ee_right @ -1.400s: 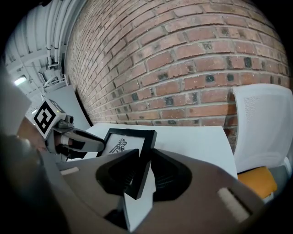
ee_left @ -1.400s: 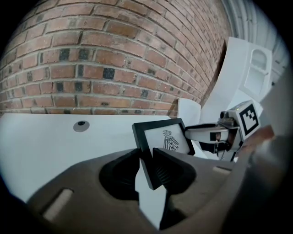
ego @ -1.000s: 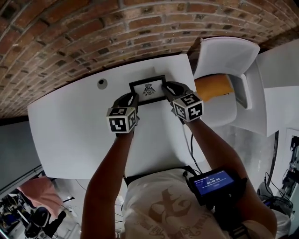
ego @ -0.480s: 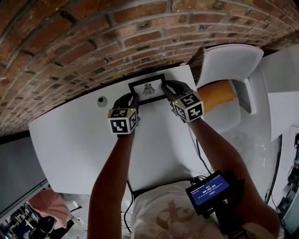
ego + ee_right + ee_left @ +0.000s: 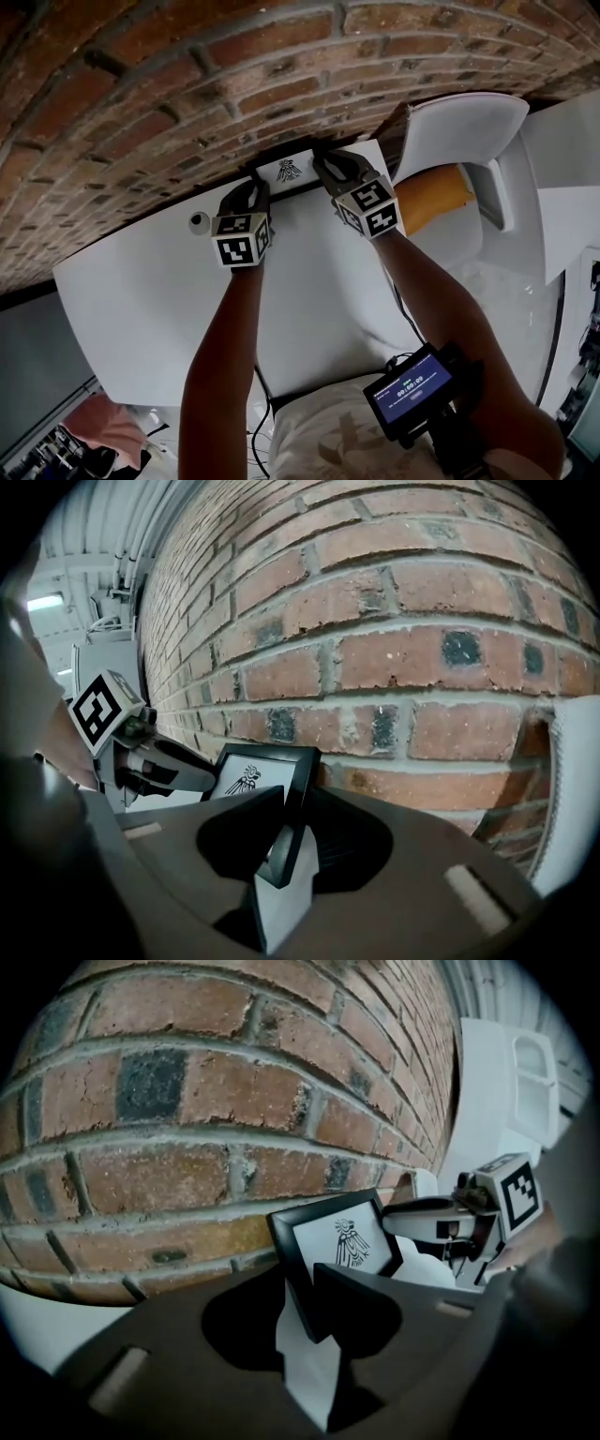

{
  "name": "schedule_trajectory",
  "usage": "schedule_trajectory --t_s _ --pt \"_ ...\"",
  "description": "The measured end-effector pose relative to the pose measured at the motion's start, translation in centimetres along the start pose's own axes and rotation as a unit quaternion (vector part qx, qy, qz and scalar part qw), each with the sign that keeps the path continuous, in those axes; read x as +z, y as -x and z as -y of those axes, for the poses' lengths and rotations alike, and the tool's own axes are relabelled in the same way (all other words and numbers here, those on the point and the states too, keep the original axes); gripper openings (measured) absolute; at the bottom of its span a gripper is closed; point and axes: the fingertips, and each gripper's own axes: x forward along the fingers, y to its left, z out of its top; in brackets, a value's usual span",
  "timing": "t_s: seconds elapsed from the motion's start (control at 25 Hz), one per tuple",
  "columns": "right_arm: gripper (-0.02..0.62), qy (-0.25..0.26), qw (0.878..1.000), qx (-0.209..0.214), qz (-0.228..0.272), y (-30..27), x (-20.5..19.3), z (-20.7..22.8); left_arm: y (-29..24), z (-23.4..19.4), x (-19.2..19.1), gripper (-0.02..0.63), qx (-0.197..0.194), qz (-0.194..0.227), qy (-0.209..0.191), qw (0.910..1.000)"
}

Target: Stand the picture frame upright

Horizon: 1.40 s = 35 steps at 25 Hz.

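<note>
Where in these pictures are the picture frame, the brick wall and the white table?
picture frame [image 5: 342, 1239], left gripper view, on the white print inside its black border.
brick wall [image 5: 141, 84], head view, on a brick at upper left.
white table [image 5: 131, 281], head view, on its bare top.

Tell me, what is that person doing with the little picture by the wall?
A person holds a tool in each hand. The left tool and the right tool each clamp one side of a small black picture frame. The frame is tipped up with its picture facing the person, at the far edge of the white table, close to the brick wall. It isn't standing by itself yet.
</note>
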Motion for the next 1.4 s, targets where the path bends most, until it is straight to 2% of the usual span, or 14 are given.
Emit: schedule_trajectory --t_s 0.24,0.4,0.52,0.84,1.08,1.28,1.4 --pt "0.094 0.015 1.000 -0.012 0.017 -0.7 0.9 0.4 -0.4 -0.8 1.1 0.103 0.022 0.021 -0.025 0.9992" --pt "0.094 0.035 0.999 -0.025 0.019 -1.1 0.7 0.6 -0.8 -1.0 0.9 0.107 0.032 0.020 -0.039 0.9985" --pt "0.095 0.037 0.999 -0.028 0.013 -1.5 0.3 0.8 -1.0 -1.1 0.8 0.111 0.036 0.021 -0.047 0.9981" --pt "0.101 0.032 0.999 -0.038 0.008 -1.8 -0.4 1.1 -1.2 -1.0 1.2 0.110 0.064 0.021 -0.097 0.9931" --pt "0.125 0.028 0.999 -0.035 -0.003 -2.4 -0.7 1.3 -1.6 -1.2 0.8 0.120 0.058 0.013 -0.075 0.9954" --pt "0.152 0.023 0.999 -0.040 -0.003 -2.4 -0.8 1.7 -1.6 -1.8 0.9 0.168 0.054 0.021 -0.061 0.9965" --pt "0.152 0.020 0.999 -0.042 -0.004 -2.2 -1.0 1.8 -1.4 -1.7 0.6 0.173 0.050 0.018 -0.060 0.9968"
